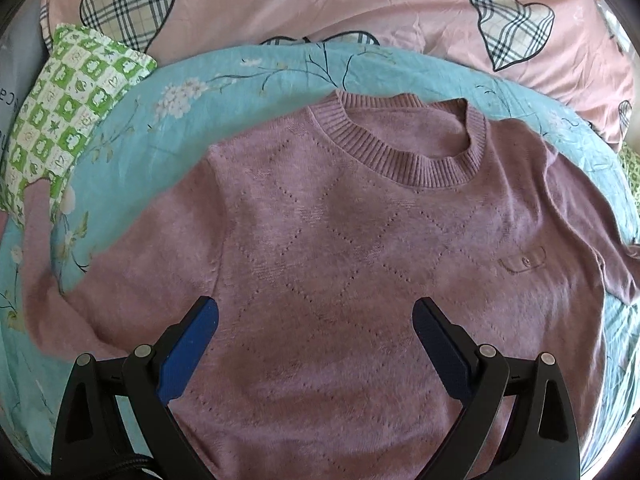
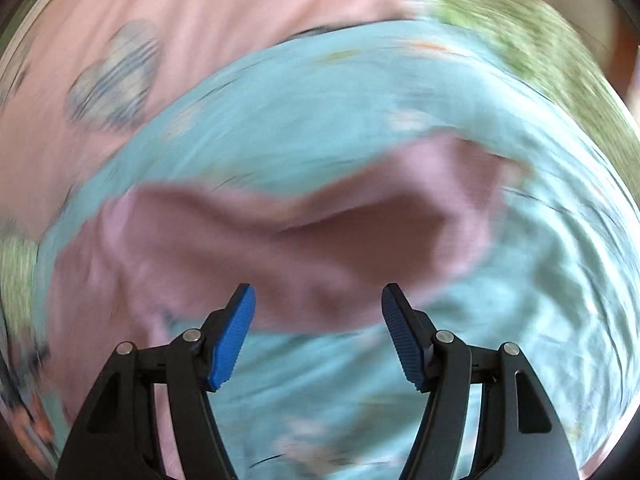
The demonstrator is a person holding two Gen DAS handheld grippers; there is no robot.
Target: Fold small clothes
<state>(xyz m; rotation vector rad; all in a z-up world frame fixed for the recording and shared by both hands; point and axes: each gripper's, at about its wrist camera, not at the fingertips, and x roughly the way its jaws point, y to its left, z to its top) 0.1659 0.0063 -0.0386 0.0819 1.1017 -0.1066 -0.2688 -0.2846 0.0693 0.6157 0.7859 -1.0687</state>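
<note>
A mauve knit sweater point(image 1: 340, 248) lies front up on a turquoise floral sheet point(image 1: 168, 120), collar toward the far side, with a small buttoned pocket point(image 1: 524, 262) on its right chest. My left gripper point(image 1: 316, 312) hovers open over the sweater's lower middle, nothing between its blue pads. In the blurred right wrist view a crumpled sleeve of the sweater point(image 2: 320, 232) lies on the sheet point(image 2: 500, 320). My right gripper point(image 2: 318, 300) stands open just above the sleeve's near edge, holding nothing.
A green and white checked pillow point(image 1: 68, 108) lies at the far left, over the end of the sweater's left sleeve. A pink quilt with plaid hearts point(image 1: 320, 4) fills the far side. Green patterned cloth point(image 2: 540, 52) shows at the far right.
</note>
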